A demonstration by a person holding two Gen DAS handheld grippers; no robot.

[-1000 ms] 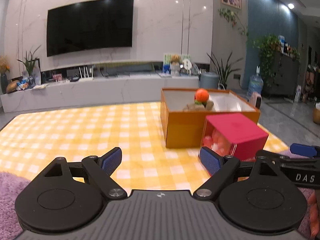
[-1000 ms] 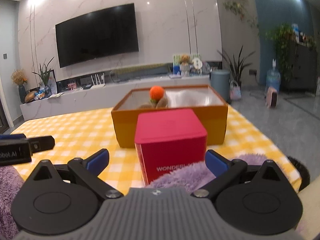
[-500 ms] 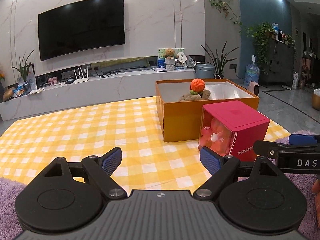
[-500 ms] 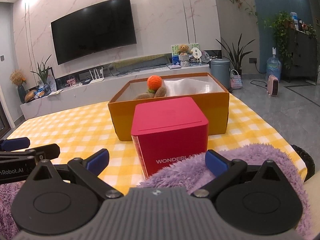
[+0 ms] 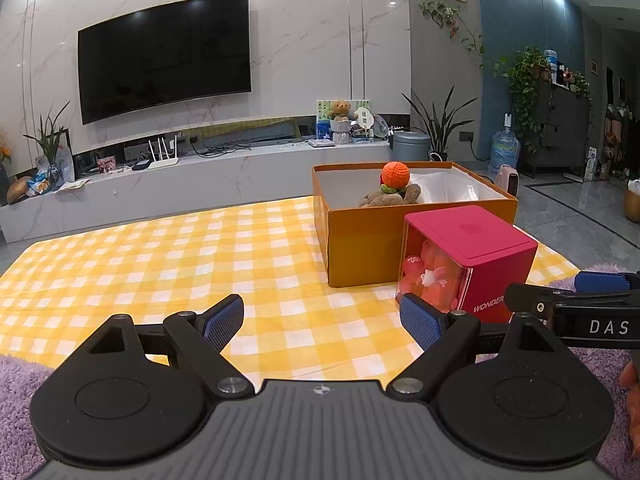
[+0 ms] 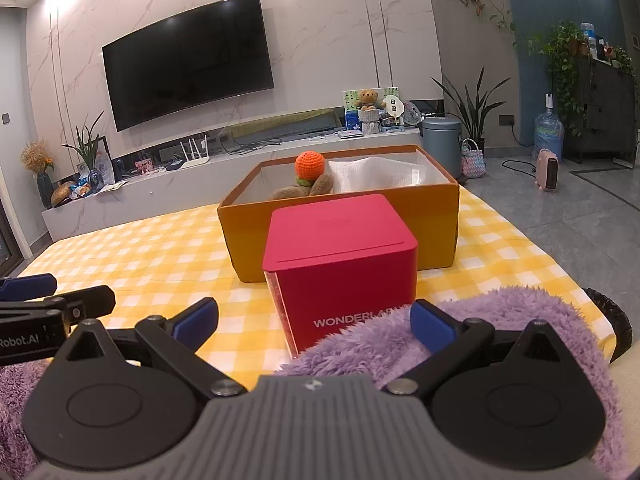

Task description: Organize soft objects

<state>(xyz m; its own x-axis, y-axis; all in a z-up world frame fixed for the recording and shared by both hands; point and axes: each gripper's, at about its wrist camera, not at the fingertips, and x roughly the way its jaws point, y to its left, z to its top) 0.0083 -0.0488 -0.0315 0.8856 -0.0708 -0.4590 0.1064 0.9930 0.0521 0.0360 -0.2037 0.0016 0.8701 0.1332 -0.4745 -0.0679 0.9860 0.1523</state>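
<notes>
An orange box (image 5: 362,248) (image 6: 436,216) stands on the yellow checked cloth (image 5: 160,264); inside lie an orange knitted ball (image 5: 395,175) (image 6: 309,165) on a brown plush toy (image 5: 390,197) and white paper (image 6: 380,172). A red cube box (image 5: 476,256) (image 6: 344,256) with a clear side stands in front of it. A purple fluffy fabric (image 6: 500,320) (image 5: 16,400) lies along the near edge. My left gripper (image 5: 322,318) is open over the cloth. My right gripper (image 6: 314,320) is open, its right finger over the purple fabric.
A long white TV console (image 5: 160,188) with a wall TV (image 5: 164,54) runs behind the table. Potted plants (image 5: 438,128), a grey bin (image 6: 442,140) and a water bottle (image 6: 549,134) stand on the tiled floor to the right.
Both views have steadied and risen slightly; the boxes appear a little lower and nearer. Both grippers stay open, holding nothing.
</notes>
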